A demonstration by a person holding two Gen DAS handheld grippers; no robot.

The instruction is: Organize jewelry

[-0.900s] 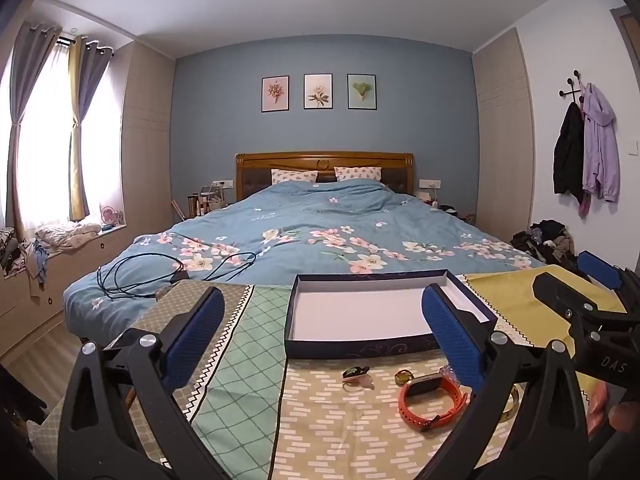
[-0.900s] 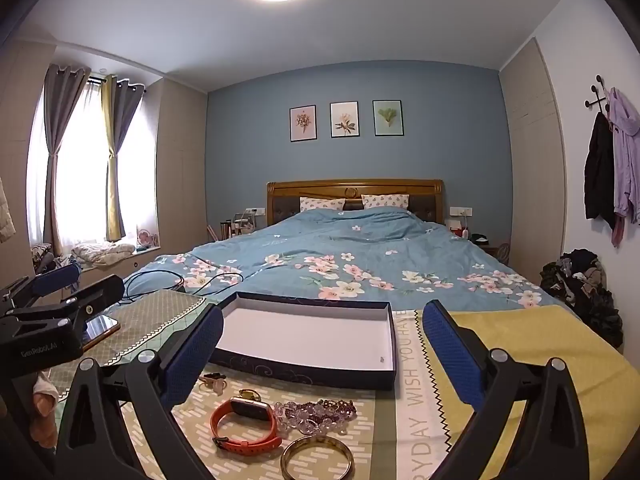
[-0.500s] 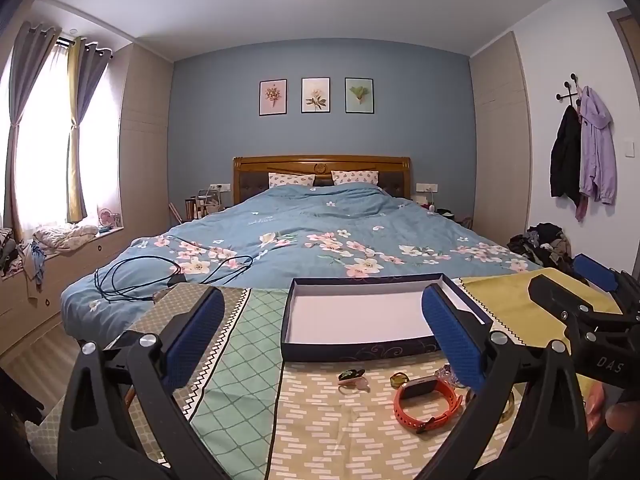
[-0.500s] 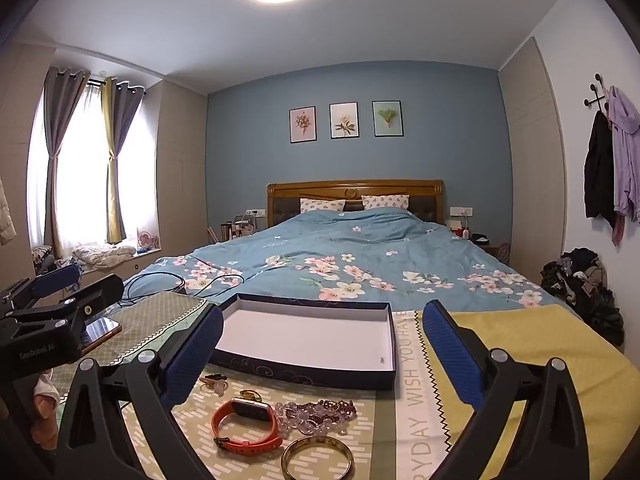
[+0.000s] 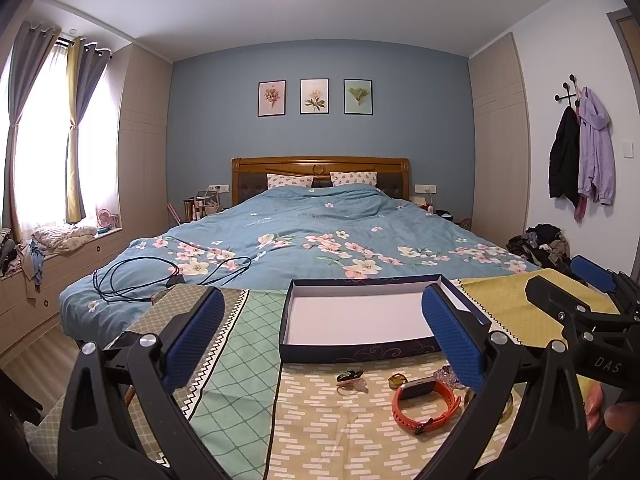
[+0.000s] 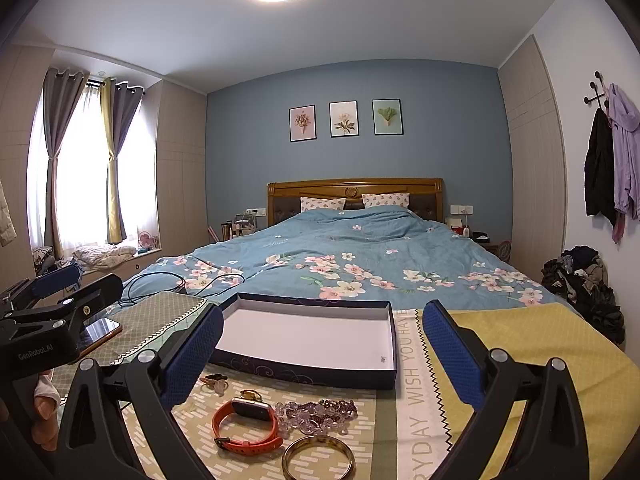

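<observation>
both grippers up over the patterned cloth [image 6: 520,344], nothing between the pads. left gripper [image 5: 322,336] spread wide, blue fingers [image 5: 196,336] framing the near edge of the dark box [image 5: 362,350]. right gripper [image 6: 322,354] just as wide, holding nothing, blue pads [image 6: 452,354] either side of that same box [image 6: 308,374].

box sitting flat on the cloth, open side up, white floor bare apart from one tiny speck near the right corner in the right wrist view.

jewelry gathered on the cloth just in front of the box, all outside it. orange watch [image 6: 246,426] lying on its side, strap looped; seen again under the right finger in the left wrist view [image 5: 424,400]. purple bead bracelet [image 6: 316,414] heaped right beside the watch, touching or nearly so. gold bangle [image 6: 318,458] nearest the camera, flat, just below the beads. small gold ring [image 6: 251,395] tucked behind the watch. a dark clip or brooch piece [image 5: 349,377] off to the left, near the box's front wall, too small to name for sure.

phone [image 6: 100,330] lying on the cloth's left side, beside the left gripper's body. blue floral bed [image 6: 360,256] stretching beyond, black cable [image 5: 160,276] coiled on its near corner.
</observation>
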